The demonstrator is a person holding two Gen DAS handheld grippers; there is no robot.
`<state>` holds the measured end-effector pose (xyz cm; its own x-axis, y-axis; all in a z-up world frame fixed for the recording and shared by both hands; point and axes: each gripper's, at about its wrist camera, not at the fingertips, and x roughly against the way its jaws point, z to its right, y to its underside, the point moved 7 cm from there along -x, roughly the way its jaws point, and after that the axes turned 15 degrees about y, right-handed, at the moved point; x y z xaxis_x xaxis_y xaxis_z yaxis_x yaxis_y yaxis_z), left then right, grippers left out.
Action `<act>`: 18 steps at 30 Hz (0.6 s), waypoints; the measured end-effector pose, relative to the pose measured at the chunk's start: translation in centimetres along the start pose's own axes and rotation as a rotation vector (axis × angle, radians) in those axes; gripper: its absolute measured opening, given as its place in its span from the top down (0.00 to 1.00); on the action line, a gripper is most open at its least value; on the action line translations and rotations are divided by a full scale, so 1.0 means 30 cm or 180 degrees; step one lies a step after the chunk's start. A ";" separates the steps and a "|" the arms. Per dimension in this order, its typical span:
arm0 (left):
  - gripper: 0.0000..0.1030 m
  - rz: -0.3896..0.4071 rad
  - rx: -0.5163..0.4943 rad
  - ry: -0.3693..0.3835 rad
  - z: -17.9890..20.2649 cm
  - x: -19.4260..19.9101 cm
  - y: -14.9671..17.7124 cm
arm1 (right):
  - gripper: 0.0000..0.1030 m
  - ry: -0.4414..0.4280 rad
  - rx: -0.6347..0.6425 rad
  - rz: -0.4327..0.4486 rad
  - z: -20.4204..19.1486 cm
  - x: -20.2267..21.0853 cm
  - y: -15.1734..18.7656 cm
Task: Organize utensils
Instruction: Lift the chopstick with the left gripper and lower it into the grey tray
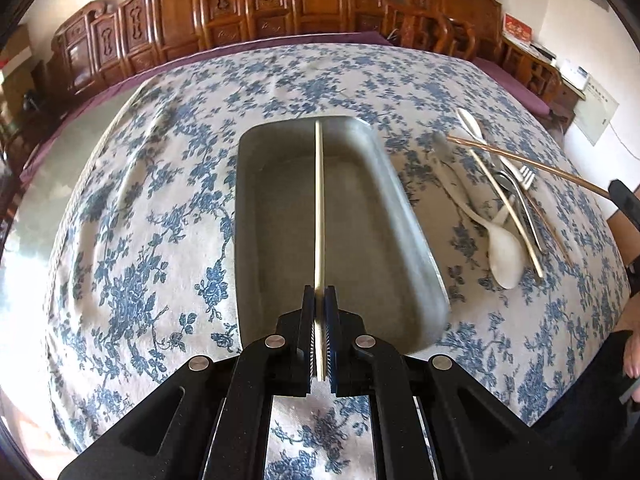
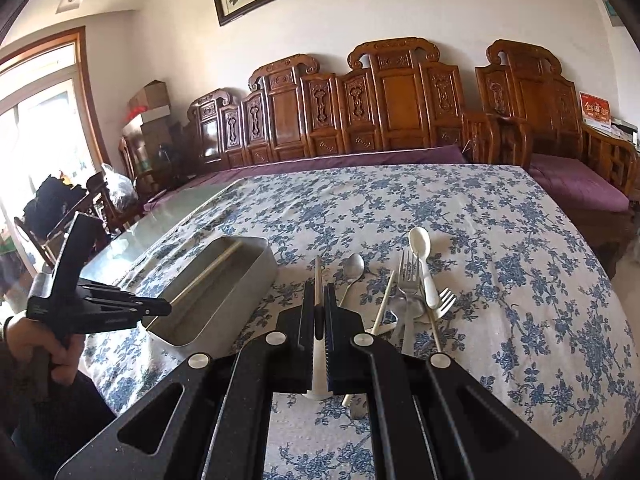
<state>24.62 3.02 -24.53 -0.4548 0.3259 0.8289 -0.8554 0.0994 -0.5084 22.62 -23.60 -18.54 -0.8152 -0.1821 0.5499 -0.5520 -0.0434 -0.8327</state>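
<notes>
Pale chopstick (image 1: pixel 319 208) clenched in left fingers (image 1: pixel 308 320) angled down over steel tray (image 1: pixel 400 216); right fingers (image 2: pixel 308 312) clamping a second chopstick (image 2: pixel 317 276).

A tray (image 1: pixel 280 208) stands on the bench (image 1: pixel 132 240), with a heap of cutlery (image 1: pixel 504 200) on the bench to its right. One chopstick (image 1: pixel 319 200) extends over the tray along its length; another (image 1: pixel 528 162) crosses above the heap. Carved seating (image 2: pixel 360 120) runs behind the bench.
</notes>
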 end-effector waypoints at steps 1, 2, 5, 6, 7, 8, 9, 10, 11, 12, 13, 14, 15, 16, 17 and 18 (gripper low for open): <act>0.96 0.0008 0.0018 0.0011 -0.006 -0.003 0.000 | 0.95 -0.0006 0.0002 -0.0010 -0.008 -0.002 0.000; 0.96 0.0023 0.0032 0.0027 -0.011 -0.008 -0.001 | 0.95 -0.0010 0.0013 -0.0015 -0.017 -0.002 -0.002; 0.96 0.0046 0.0061 0.0041 -0.021 -0.021 -0.005 | 0.95 -0.0016 0.0056 -0.0016 -0.042 -0.002 -0.012; 0.96 0.0067 0.0075 0.0069 -0.023 -0.024 -0.006 | 0.95 -0.0018 0.0081 -0.0014 -0.054 -0.001 -0.016; 0.96 0.0083 0.0079 0.0083 -0.023 -0.027 -0.009 | 0.95 -0.0020 0.0097 -0.0011 -0.064 0.000 -0.020; 0.96 0.0100 0.0075 0.0095 -0.023 -0.027 -0.011 | 0.95 -0.0026 0.0118 -0.0016 -0.078 -0.001 -0.024; 0.96 0.0112 0.0066 0.0100 -0.022 -0.027 -0.014 | 0.95 -0.0030 0.0137 -0.0019 -0.089 -0.003 -0.029; 0.96 0.0122 0.0060 0.0097 -0.023 -0.028 -0.018 | 0.95 -0.0036 0.0163 -0.0020 -0.106 -0.004 -0.035; 0.96 0.0135 0.0057 0.0091 -0.024 -0.027 -0.022 | 0.95 -0.0042 0.0180 -0.0018 -0.119 -0.004 -0.040; 0.96 0.0166 0.0048 0.0095 -0.025 -0.023 -0.028 | 0.95 -0.0049 0.0201 -0.0020 -0.134 -0.006 -0.045; 0.96 0.0186 0.0036 0.0099 -0.024 -0.018 -0.032 | 0.95 -0.0056 0.0217 -0.0020 -0.149 -0.008 -0.050; 0.96 0.0209 0.0026 0.0095 -0.024 -0.013 -0.037 | 0.95 -0.0063 0.0220 -0.0019 -0.160 -0.009 -0.055; 0.92 0.0243 0.0016 0.0087 -0.027 -0.005 -0.042 | 0.95 -0.0077 0.0219 -0.0019 -0.173 -0.012 -0.062; 0.89 0.0269 0.0016 0.0088 -0.029 0.003 -0.044 | 0.95 -0.0093 0.0219 -0.0014 -0.192 -0.015 -0.070; 0.83 0.0295 0.0020 0.0094 -0.031 0.012 -0.045 | 0.95 -0.0103 0.0225 -0.0014 -0.205 -0.019 -0.076; 0.82 0.0334 0.0033 0.0105 -0.037 0.024 -0.047 | 0.95 -0.0112 0.0233 -0.0014 -0.221 -0.025 -0.083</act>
<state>25.77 4.16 -23.49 -0.5336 0.3647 0.7630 -0.8061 0.0535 -0.5893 23.44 -16.85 -16.45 -0.8055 -0.2161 0.5518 -0.5401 -0.1158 -0.8336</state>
